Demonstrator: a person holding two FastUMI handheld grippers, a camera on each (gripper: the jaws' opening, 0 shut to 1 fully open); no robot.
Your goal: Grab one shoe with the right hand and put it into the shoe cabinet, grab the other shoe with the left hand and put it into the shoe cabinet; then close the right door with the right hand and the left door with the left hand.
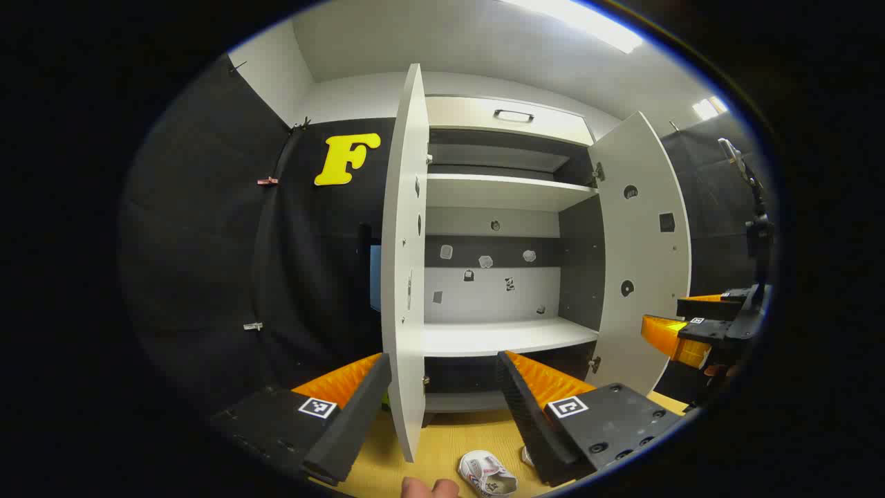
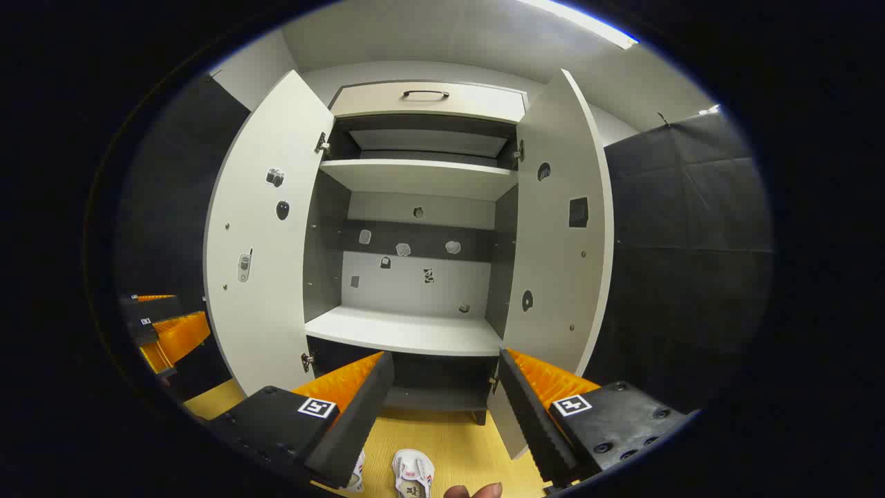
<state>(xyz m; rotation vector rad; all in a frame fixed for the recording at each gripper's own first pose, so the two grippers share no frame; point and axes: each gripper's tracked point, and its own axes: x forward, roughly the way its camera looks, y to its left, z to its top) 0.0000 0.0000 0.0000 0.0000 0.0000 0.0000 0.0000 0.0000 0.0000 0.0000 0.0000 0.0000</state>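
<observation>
Both shoes, one [image 2: 413,472] at six o'clock, the other [image 2: 357,470] beside it, lie on the floor [image 2: 456,436] before the open shoe cabinet [image 2: 408,330], while right gripper [image 2: 442,408] and left gripper [image 1: 439,408] gape empty, so nothing is done yet.

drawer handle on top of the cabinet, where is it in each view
Left gripper view: the drawer handle sits upper centre, right of the left door's edge.
Right gripper view: the handle sits top centre, between both open doors.
Shared landmark: the white middle shelf.
</observation>
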